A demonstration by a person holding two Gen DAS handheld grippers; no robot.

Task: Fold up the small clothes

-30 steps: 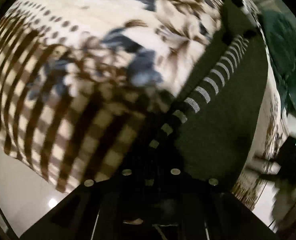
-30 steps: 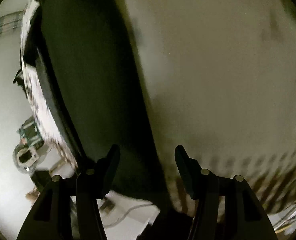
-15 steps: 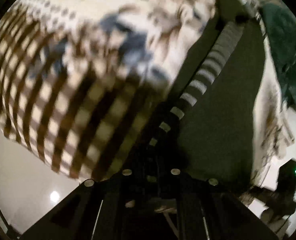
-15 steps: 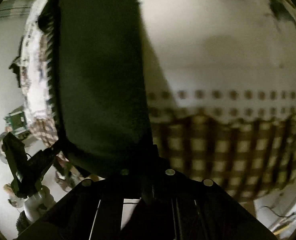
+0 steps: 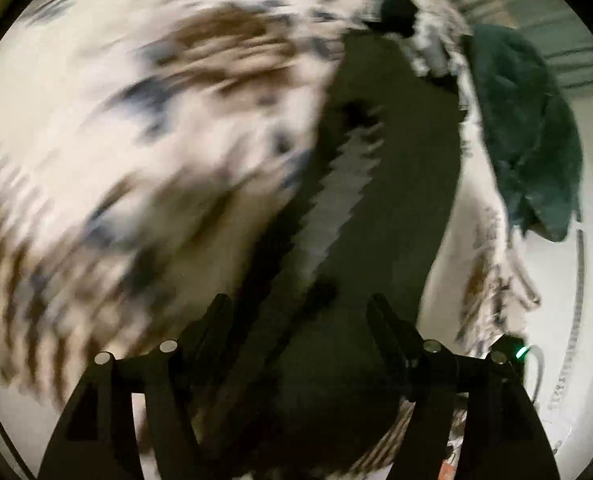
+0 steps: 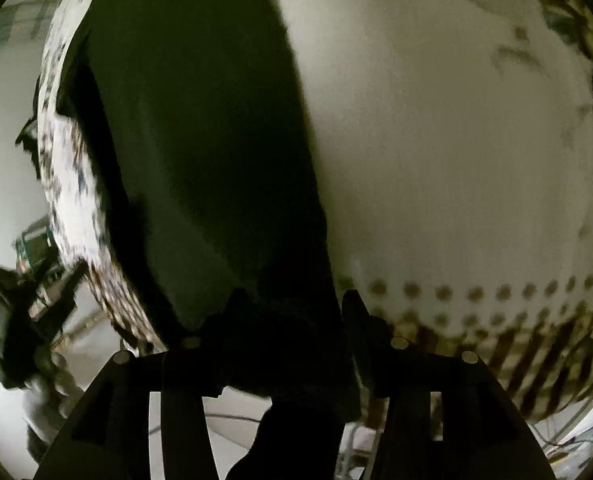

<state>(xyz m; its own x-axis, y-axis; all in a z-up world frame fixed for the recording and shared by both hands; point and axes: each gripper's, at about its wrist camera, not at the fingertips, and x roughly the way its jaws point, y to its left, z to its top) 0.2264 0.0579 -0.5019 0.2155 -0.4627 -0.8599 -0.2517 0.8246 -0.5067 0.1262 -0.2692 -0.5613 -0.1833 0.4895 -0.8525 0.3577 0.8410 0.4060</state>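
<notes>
A dark green garment point(image 5: 396, 200) with a grey-and-dark striped band point(image 5: 344, 184) lies along a patterned cream-and-brown cloth point(image 5: 144, 128). My left gripper point(image 5: 300, 320) is open, its fingers standing either side of the garment's near end. In the right wrist view the same dark garment point(image 6: 200, 140) runs from the top down to my right gripper point(image 6: 292, 312), which is open with the garment's near edge between its fingers. The view is blurred.
A second dark teal garment point(image 5: 528, 140) lies in a heap at the right of the left wrist view. The patterned cloth point(image 6: 456, 160) covers the table. Pale floor and a small device with a green light point(image 5: 520, 350) show beyond the table's edge.
Both grippers were shut on the dark garment half a second ago and are open now. The garment's near end has dropped onto the cloth.
</notes>
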